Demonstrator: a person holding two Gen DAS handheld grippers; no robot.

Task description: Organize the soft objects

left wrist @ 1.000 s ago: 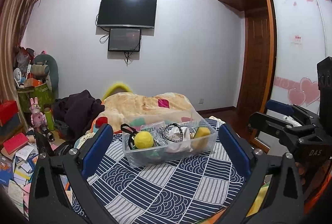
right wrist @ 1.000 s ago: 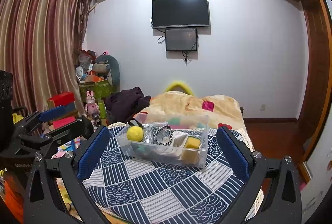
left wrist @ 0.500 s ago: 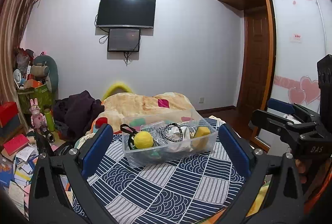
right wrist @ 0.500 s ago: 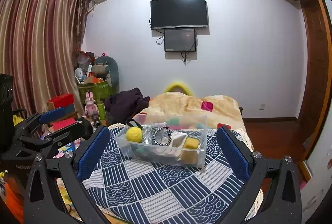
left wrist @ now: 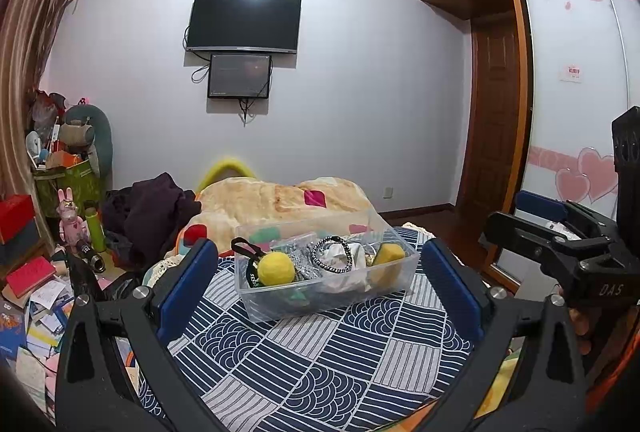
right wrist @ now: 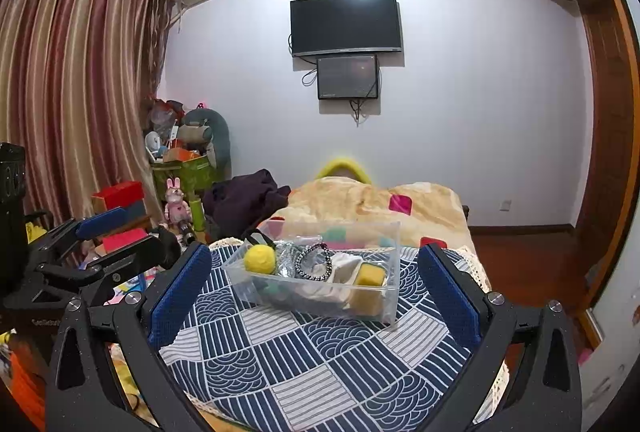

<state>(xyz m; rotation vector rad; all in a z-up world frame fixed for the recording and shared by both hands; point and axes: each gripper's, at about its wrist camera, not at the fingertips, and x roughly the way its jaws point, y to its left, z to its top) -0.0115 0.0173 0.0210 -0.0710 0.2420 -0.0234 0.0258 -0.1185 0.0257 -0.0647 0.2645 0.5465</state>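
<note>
two open tongs [left wrist: 320, 286] [right wrist: 316, 290]; right one's side seemingly reads "das".

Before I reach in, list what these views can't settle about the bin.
- Clear bin, both views: the lower contents are blurred by its plastic wall and buried under the yellow ball and beaded bracelet.
- White bundle: cloth or paper, too small to tell.
- Yellow block: its base is hidden.
</note>
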